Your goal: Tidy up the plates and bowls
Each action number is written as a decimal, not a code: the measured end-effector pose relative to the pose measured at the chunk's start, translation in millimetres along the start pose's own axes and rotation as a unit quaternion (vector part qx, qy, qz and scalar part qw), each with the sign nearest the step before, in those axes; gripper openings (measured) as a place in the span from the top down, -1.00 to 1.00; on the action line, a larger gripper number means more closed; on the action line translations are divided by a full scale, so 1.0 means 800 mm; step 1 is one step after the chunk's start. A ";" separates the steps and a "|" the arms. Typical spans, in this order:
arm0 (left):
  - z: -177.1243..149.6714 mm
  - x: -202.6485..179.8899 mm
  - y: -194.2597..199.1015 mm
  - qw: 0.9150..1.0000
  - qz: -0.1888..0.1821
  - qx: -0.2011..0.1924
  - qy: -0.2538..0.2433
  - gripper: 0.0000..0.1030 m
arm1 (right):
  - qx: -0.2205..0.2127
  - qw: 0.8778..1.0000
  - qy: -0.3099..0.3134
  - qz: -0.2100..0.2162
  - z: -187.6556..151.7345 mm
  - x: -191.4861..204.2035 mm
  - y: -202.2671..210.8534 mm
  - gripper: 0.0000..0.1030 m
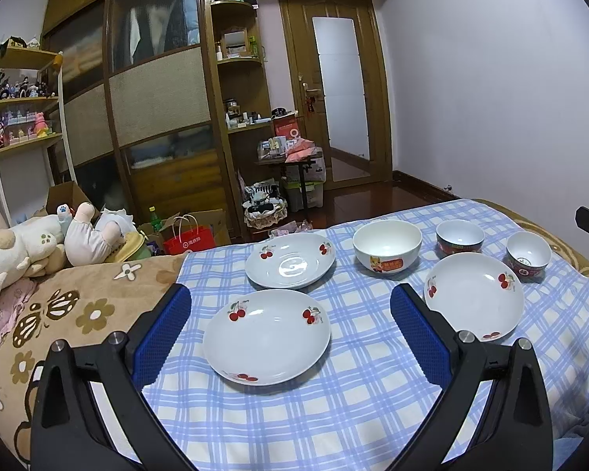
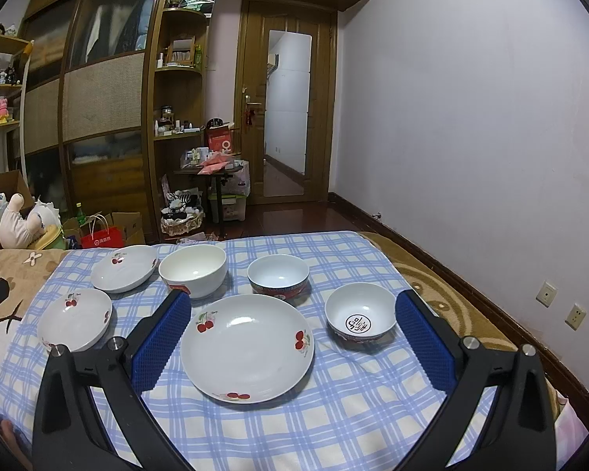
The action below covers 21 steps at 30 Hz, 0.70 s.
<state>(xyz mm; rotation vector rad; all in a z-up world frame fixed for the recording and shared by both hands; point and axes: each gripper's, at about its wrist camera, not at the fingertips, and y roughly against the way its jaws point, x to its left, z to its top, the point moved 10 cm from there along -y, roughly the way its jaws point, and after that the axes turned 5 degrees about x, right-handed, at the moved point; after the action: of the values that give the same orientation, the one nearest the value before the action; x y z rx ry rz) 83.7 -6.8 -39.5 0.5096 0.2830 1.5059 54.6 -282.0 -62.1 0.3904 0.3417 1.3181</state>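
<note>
Left wrist view: we hold the left gripper [image 1: 290, 302] spread wide, nothing between its blue pads [image 1: 163, 333]. It hangs above the checked cloth [image 1: 333, 412]. We take the big white bowl [image 1: 386, 244] as our landmark. Left of it sits the far cherry plate [image 1: 289, 260]; nearer us and left of it, the near cherry plate [image 1: 267, 336], framed between the fingers. Nearer us and right of the bowl, a third cherry plate [image 1: 474, 301]. Right of the bowl, a red-banded bowl [image 1: 460, 237], and further right a small bowl [image 1: 528, 255]. All six pieces stand apart, none stacked.

Right wrist view: the right gripper [image 2: 292, 306] is also wide apart, gripping nothing, over the third cherry plate [image 2: 247, 347]. The big white bowl [image 2: 192, 269] is beyond its left finger. Stuffed toys [image 1: 23, 247] lie far left of the bowl, off the cloth.
</note>
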 end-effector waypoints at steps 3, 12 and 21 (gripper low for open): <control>0.000 0.003 0.003 1.000 -0.001 -0.001 0.001 -0.94 | -0.002 1.000 0.001 -0.001 0.002 0.001 0.001 -1.00; 0.000 0.003 0.004 1.000 0.000 0.000 0.001 -0.94 | -0.004 1.000 0.000 -0.001 0.004 0.001 0.002 -1.00; 0.000 0.003 0.004 1.000 0.001 0.000 0.002 -0.94 | -0.004 1.000 0.001 0.000 0.003 0.001 0.002 -1.00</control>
<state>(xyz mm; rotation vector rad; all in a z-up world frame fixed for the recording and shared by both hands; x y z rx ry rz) 80.9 -4.2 -37.6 0.5064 0.2858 1.5083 54.6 -281.0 -59.0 0.3823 0.3377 1.3193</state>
